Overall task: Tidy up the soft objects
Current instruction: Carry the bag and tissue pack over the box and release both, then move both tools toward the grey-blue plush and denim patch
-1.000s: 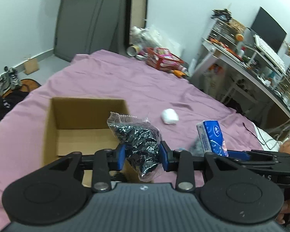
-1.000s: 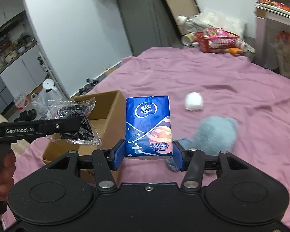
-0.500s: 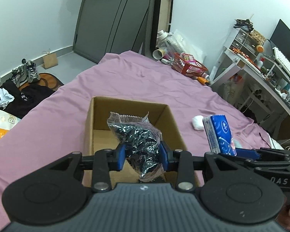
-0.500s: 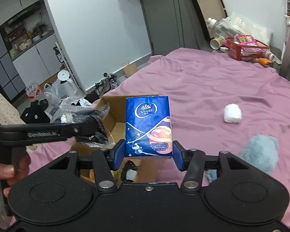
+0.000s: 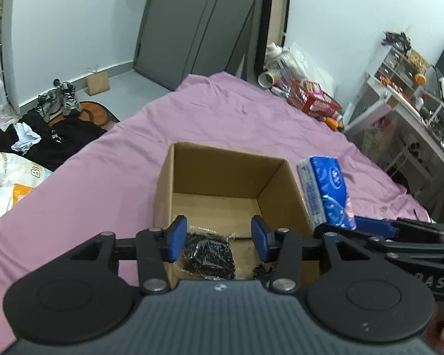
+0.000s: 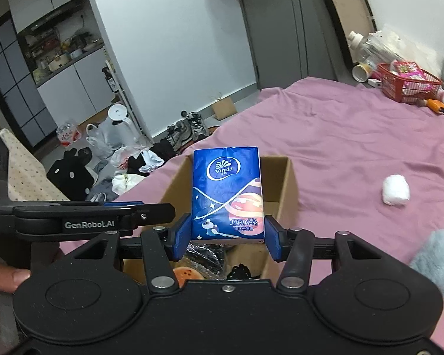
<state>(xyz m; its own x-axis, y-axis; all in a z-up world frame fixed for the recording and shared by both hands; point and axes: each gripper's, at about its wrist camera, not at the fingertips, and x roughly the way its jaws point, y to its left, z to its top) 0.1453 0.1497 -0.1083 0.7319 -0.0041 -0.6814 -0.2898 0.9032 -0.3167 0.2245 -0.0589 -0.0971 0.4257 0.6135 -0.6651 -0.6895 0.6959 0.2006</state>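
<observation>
Left gripper (image 5: 219, 238) held level above the near end of the cardboard box (image 5: 222, 174), blue pads spread wide apart with nothing between them. Directly below the gap, lying on the box floor: the clear bag of black pieces (image 5: 207, 254), its near edge cut off by the gripper body. Beside it toward the right pad, a small dark lump, too hidden to identify. Just right of the left gripper, at about the same height, the right gripper (image 6: 227, 233), pads closed firmly on the lower part of the blue tissue pack (image 6: 227, 195), held upright with the printed face toward the camera and poised over the box opening. Below that pack in the right wrist view, glimpses of the plastic bag, something orange and round (image 6: 184, 275) and another black scrap, all mostly covered by the gripper housing. At the lower left edge of the same view, part of a hand (image 6: 6, 278) wrapped around the left gripper's handle, largely out of frame; in the left wrist view, a sliver of the other hand at the bottom right corner, blurred. Right of the right gripper on the purple bedsheet (image 6: 355, 136): a pale blue fluffy item (image 6: 435, 260), cut off by the frame edge. Farther ahead and to the right, a small white soft bundle (image 6: 396, 190) lying alone on the sheet, well apart from the box.
</observation>
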